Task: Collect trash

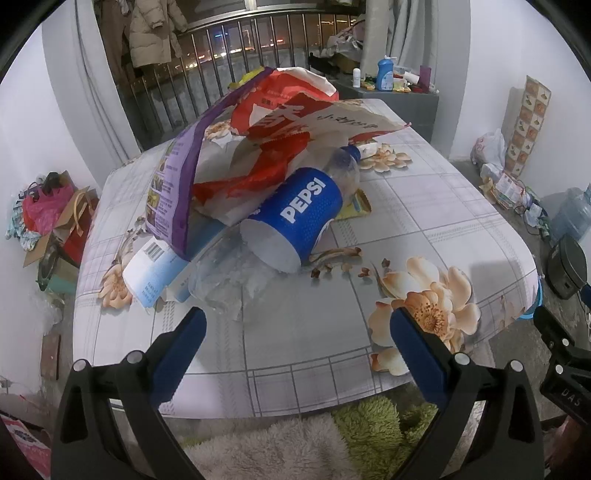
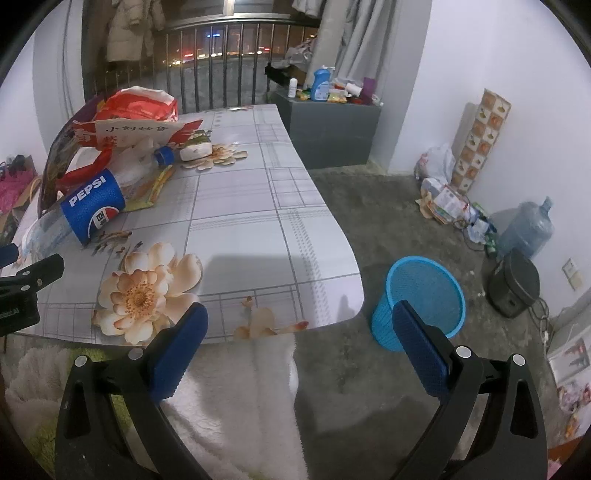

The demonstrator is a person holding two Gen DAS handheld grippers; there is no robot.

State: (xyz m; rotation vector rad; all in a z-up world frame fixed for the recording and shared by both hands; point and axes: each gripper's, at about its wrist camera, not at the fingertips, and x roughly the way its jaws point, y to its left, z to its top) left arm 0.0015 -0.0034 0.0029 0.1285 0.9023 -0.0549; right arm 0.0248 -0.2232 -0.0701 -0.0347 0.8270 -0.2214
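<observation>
Lying on counter: Pepsi bottle, blue label reading "PEPSI", among wrappers.
Left gripper: jaws wide, empty.
Right gripper: jaws wide, empty.
Floor: blue basket.

- A table with a flower cloth stood in the room.
- A grey cabinet stood behind it, with a blue soap bottle on top.
- A big water jug sat on the floor by the wall.
- A coat hung by the railing.
</observation>
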